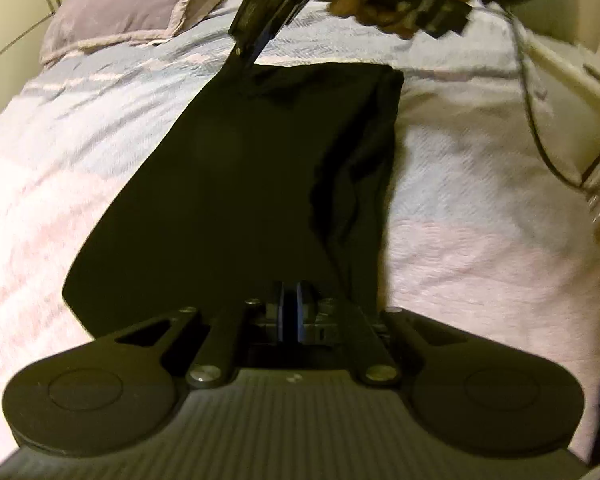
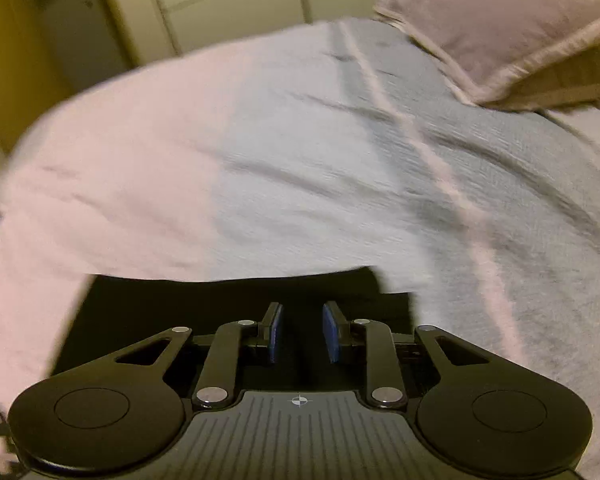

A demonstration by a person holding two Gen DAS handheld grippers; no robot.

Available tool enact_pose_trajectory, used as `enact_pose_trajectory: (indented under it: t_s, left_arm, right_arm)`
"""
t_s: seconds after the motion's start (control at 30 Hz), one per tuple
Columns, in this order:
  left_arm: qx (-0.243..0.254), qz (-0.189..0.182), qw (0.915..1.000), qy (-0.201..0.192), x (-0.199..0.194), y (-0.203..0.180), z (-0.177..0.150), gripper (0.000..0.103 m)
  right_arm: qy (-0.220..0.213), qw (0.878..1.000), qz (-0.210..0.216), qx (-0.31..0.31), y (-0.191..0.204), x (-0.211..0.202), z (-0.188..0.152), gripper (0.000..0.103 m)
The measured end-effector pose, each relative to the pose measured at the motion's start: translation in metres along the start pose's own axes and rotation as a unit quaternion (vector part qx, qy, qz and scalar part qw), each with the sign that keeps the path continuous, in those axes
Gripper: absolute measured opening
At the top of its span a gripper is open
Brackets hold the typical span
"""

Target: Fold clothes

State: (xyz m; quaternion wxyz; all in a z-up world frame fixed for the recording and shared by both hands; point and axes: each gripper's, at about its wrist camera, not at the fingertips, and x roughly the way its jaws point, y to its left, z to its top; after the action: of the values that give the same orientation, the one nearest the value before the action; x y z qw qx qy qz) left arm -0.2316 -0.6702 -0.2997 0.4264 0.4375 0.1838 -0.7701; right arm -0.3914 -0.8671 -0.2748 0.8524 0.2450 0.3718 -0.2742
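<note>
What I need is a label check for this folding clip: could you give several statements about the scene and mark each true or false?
1. The black garment lies on a pale bedspread. True.
2. The left gripper has its jaws wide open. False: they are almost together, at the garment's near edge.
3. A pillow rests on the bed. True.
4. The right gripper is far from the garment. False: its tip meets the garment's far edge.
5. The pillow lies on the garment. False: they are apart.
</note>
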Motion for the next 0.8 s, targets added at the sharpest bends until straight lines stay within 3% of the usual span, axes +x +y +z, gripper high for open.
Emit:
enact_pose_trajectory:
  t_s: [0.07,0.17,0.23,0.37,0.47,0.6,0.77,0.8]
  left_arm:
    - [-0.025,0.006,0.9997,0.003,-0.005,0.011,-0.010,0.023]
    - [-0.063,0.015,0.9979,0.007,-0.013,0.028,-0.026,0.041]
    - [-0.079,0.026,0.9963,0.021,-0.016,0.041,-0.033,0.043]
    - [-0.078,0.051,0.9954,0.023,-0.026,0.060,-0.040,0.040]
    - [-0.081,0.053,0.9951,0.022,-0.027,0.064,-0.042,0.040]
    - [-0.062,0.035,0.9962,0.050,-0.008,0.044,-0.047,0.040]
    - [-0.058,0.058,0.9956,0.046,-0.031,0.043,-0.055,0.041]
    - [-0.063,0.067,0.9948,0.044,-0.040,0.046,-0.057,0.041]
  right_arm:
    - [-0.002,0.999,0.035,-0.013,0.021,-0.012,-0.009,0.026]
    - [0.068,0.991,0.080,-0.088,0.063,-0.013,-0.058,0.026]
    - [0.090,0.986,0.064,-0.121,0.073,-0.017,-0.098,0.026]
    - [0.157,0.984,0.030,-0.079,0.061,-0.027,-0.131,0.026]
    - [0.134,0.989,0.022,-0.064,0.065,-0.048,-0.128,0.026]
    - [0.089,0.995,0.032,-0.016,0.076,-0.056,-0.112,0.029]
    - [0.055,0.997,0.046,0.005,0.095,-0.058,-0.095,0.061]
    - [0.049,0.998,0.051,0.002,0.101,-0.057,-0.092,0.062]
